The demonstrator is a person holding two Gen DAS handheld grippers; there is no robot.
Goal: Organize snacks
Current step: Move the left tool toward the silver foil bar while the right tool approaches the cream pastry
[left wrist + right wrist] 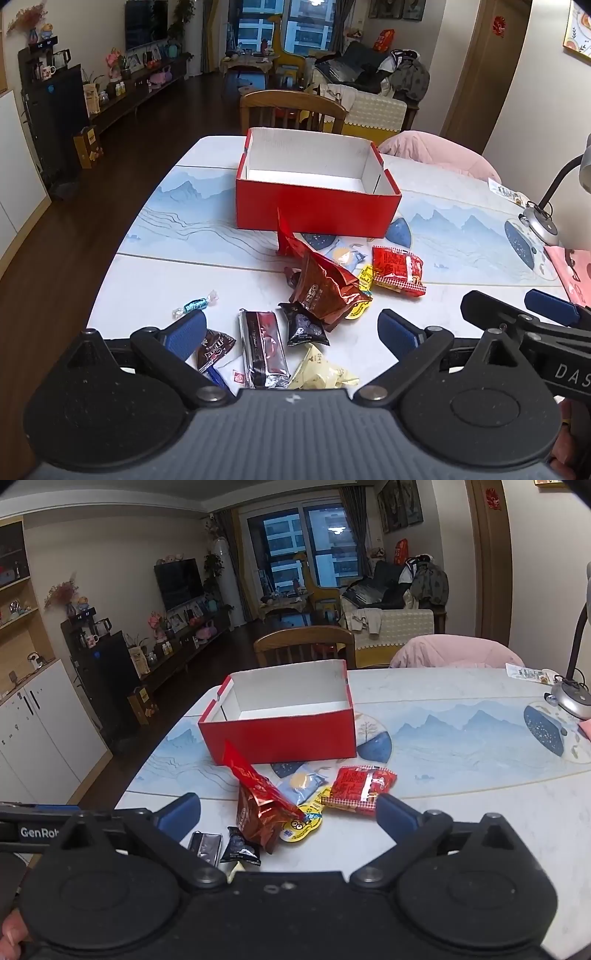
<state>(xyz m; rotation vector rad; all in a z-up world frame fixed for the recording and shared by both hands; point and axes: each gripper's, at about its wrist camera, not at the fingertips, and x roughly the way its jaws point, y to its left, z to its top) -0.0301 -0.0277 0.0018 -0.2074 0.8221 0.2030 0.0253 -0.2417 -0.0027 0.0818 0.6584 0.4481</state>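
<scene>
An empty red box with a white inside stands on the table, beyond a loose pile of snacks. The pile holds a crumpled reddish-brown bag, a red packet, a dark foil bar, a small black pouch, a pale yellow packet and a blue wrapped candy. My left gripper hangs open above the near snacks, holding nothing. My right gripper is open too, just right of the left one, short of the pile.
A wooden chair and a pink padded chair stand at the table's far side. A desk lamp base and a pink book sit at the right edge. The table's left edge drops to dark floor.
</scene>
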